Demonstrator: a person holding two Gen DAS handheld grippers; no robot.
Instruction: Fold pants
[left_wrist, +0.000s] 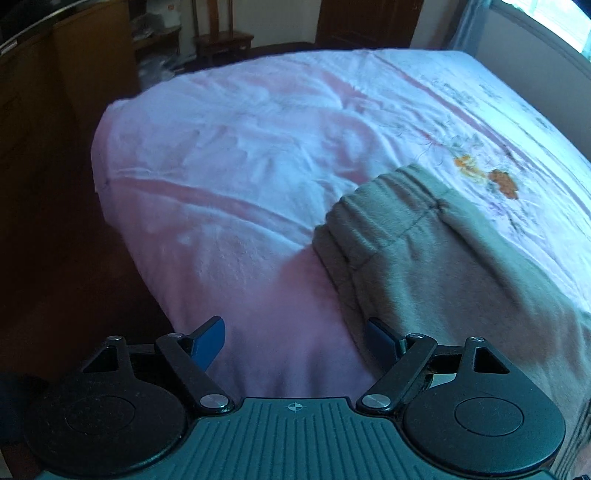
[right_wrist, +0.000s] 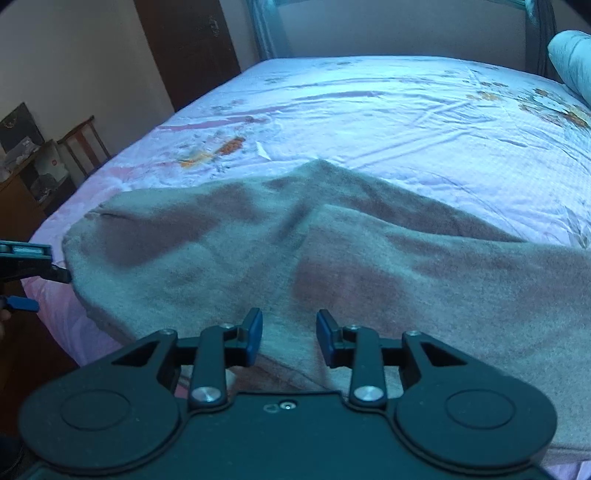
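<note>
Tongs in your left hand stood wide open, with only the pink bedsheet between the blue pads; the right-side pad was just at the edge of the grey pants, but it did not press on them. Your right tongs were open only a little, and their pads hovered over the grey fleece without pinching it, so neither tool held anything. In the right wrist view, your left tongs showed at the left border, just beside the waist end of the pants. The pants lay spread across the near part of the bed, with the gathered elastic waistband toward the left and the legs running off to the right. Beyond them the sheet had printed orange flowers. A wooden chair stood past the far end of the bed, and a dark door was in the wall.
</note>
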